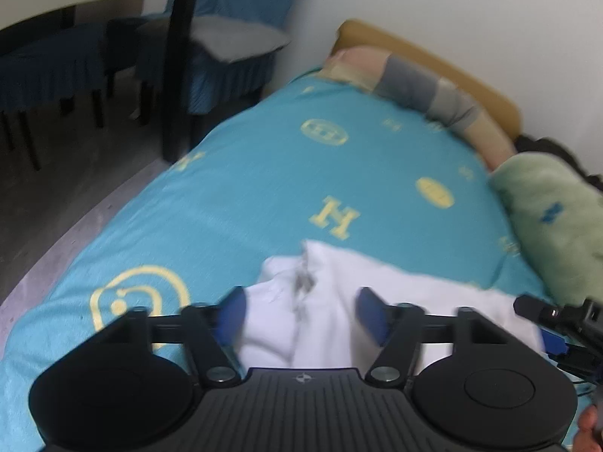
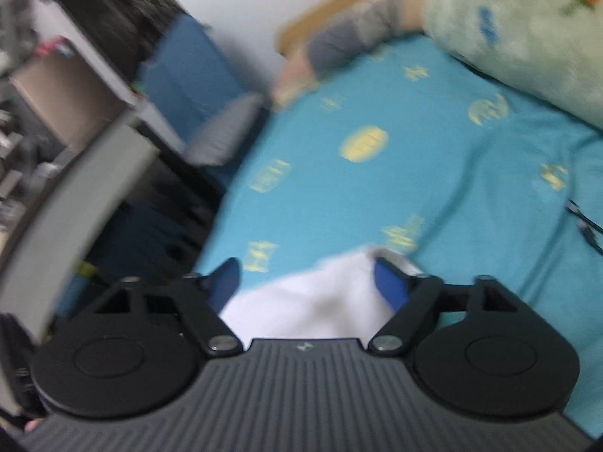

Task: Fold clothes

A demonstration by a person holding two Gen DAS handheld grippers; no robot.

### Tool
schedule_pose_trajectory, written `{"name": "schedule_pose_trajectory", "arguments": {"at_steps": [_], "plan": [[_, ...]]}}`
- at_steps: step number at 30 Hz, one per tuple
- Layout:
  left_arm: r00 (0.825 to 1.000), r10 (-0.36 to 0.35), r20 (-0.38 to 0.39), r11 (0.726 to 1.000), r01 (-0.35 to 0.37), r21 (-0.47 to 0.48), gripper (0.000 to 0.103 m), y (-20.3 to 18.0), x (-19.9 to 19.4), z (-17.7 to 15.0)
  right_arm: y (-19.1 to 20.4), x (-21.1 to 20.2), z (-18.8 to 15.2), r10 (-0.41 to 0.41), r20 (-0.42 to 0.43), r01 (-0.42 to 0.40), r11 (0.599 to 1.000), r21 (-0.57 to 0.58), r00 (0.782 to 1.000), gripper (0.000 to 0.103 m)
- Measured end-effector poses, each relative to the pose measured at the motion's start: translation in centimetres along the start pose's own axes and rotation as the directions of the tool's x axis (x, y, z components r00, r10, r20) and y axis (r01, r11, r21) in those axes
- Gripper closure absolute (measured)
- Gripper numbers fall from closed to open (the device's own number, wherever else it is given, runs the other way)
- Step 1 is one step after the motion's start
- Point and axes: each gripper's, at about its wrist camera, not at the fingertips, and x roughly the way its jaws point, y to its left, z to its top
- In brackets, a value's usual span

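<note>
A white garment (image 1: 331,301) lies bunched on the teal bed sheet (image 1: 264,188) near the front edge. My left gripper (image 1: 301,314) is open, its blue pads on either side of the garment's folds, just above it. In the right wrist view the same white garment (image 2: 312,301) lies between the pads of my right gripper (image 2: 309,282), which is open with its jaws wide apart. The right gripper also shows at the right edge of the left wrist view (image 1: 561,320). Both views are blurred.
A green plush blanket (image 1: 554,218) and a pink and grey pillow (image 1: 414,83) lie along the wall side of the bed. Blue-covered chairs (image 1: 226,56) and a table stand on the floor to the left. A dark cable (image 2: 584,222) lies on the sheet.
</note>
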Motion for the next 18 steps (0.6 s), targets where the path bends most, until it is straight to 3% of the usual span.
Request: {"name": "schedule_pose_trajectory", "arguments": {"at_steps": [2,3,5,10,18], "plan": [[1.0,0.013,-0.017,1.0,-0.013,0.006,0.065,0.0,0.6,0.0,-0.3,1.1,-0.6,-0.031,-0.037,0.031,0.999,-0.013,0.999,0.065],[1.0,0.009,-0.009,1.0,-0.009,0.007,0.079,0.0,0.6,0.0,-0.1,1.4,-0.8,-0.051,-0.039,0.049,0.998,-0.044,0.998,0.08],[1.0,-0.011,0.022,1.0,0.011,-0.001,0.089,0.2,0.1,0.2,0.4,1.0,-0.8,-0.075,-0.004,0.074,0.993,-0.091,0.997,0.094],[0.992,-0.064,0.109,0.995,0.071,-0.064,0.093,0.3,-1.7,1.6,1.4,-1.0,0.2,-0.042,0.163,0.063,0.99,-0.123,0.986,0.097],[1.0,-0.023,0.007,1.0,0.023,-0.014,0.087,0.5,2.2,1.8,-0.7,2.2,1.0,-0.103,0.122,0.112,0.992,-0.065,0.987,0.096]]}}
